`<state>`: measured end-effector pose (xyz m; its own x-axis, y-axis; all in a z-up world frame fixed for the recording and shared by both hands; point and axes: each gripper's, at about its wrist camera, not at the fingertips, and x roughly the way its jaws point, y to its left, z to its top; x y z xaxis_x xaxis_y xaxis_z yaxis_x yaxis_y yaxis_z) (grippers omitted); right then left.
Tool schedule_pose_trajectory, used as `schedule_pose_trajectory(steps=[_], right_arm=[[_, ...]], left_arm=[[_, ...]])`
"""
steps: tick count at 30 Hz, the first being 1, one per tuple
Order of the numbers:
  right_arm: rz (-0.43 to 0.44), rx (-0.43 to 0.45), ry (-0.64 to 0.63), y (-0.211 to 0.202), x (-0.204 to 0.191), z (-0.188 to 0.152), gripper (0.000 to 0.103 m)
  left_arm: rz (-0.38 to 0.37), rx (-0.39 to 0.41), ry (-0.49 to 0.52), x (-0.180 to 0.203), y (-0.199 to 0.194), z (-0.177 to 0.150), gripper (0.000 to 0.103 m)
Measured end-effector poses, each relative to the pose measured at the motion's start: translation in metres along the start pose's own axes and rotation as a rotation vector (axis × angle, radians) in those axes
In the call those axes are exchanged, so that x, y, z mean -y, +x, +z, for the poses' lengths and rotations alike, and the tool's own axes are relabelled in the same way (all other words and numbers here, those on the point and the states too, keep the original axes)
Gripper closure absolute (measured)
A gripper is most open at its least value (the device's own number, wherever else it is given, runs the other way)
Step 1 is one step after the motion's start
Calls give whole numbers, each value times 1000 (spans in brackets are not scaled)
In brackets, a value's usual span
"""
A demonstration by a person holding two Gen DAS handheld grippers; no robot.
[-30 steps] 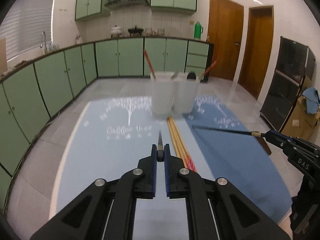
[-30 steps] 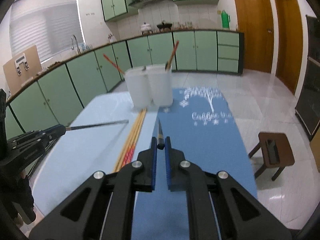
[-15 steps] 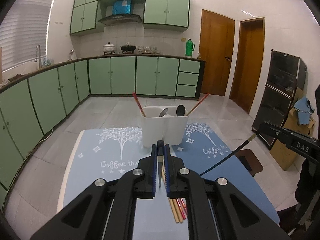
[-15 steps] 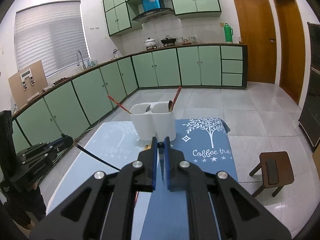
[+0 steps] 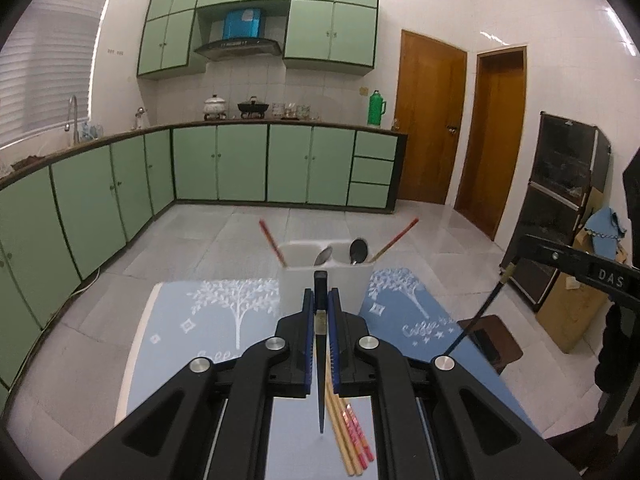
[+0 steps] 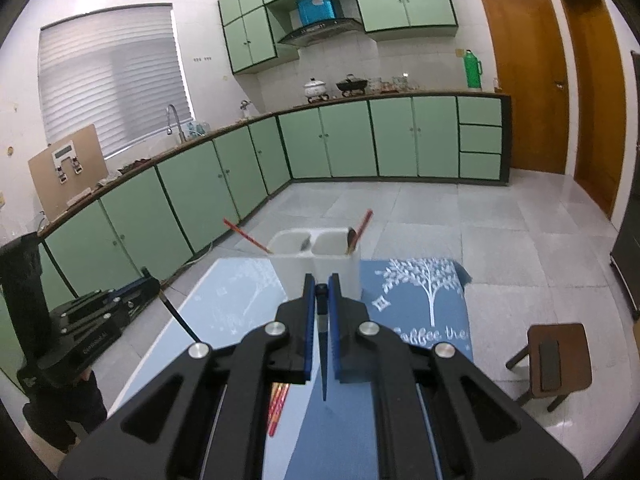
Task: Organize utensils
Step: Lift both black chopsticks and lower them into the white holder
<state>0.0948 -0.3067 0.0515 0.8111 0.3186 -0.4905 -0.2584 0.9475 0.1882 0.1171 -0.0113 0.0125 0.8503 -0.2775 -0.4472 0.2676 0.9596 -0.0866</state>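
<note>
Table point(image 5: 192, 344): I see a blue cloth on it; the white holder point(image 5: 326, 280) stands at its far end, at my 12 o'clock in both wrist views.
Holder: two compartments, each with a spoon and a red-tipped chopstick leaning outward, at 10 and 2 o'clock.
Loose chopsticks point(image 5: 348, 432): a bundle lies flat on the cloth below the left gripper point(image 5: 321, 312), toward 5 o'clock in its view.
Left gripper: pinching a black chopstick point(image 5: 320, 364), held near its thick end, tip hanging down toward 6 o'clock, above the cloth, short of the holder.
Right gripper point(image 6: 321, 300): pinching a second black chopstick point(image 6: 323, 356) the same way, also short of the holder.
Risk, largest: in my judgement a low approach would catch a hanging tip on the holder's rim and tip the holder.
Risk, lesser: the grip is narrow; a chopstick could swivel or slip.
Risk, least: the two grippers converge on one holder and could clash.
</note>
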Motion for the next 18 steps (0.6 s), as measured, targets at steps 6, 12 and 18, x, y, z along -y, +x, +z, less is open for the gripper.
schedule_pose_trajectory(steps=[6, 12, 18], right_arm=[[48, 59, -15, -5, -3, 43, 97], [62, 166, -40, -3, -4, 104, 97], [39, 223, -39, 29, 10, 155, 97]], left_arm=[[-21, 84, 13, 5, -2, 37, 96], [-25, 207, 32, 8, 4, 92, 96], [-20, 290, 38, 8, 42, 136, 96]])
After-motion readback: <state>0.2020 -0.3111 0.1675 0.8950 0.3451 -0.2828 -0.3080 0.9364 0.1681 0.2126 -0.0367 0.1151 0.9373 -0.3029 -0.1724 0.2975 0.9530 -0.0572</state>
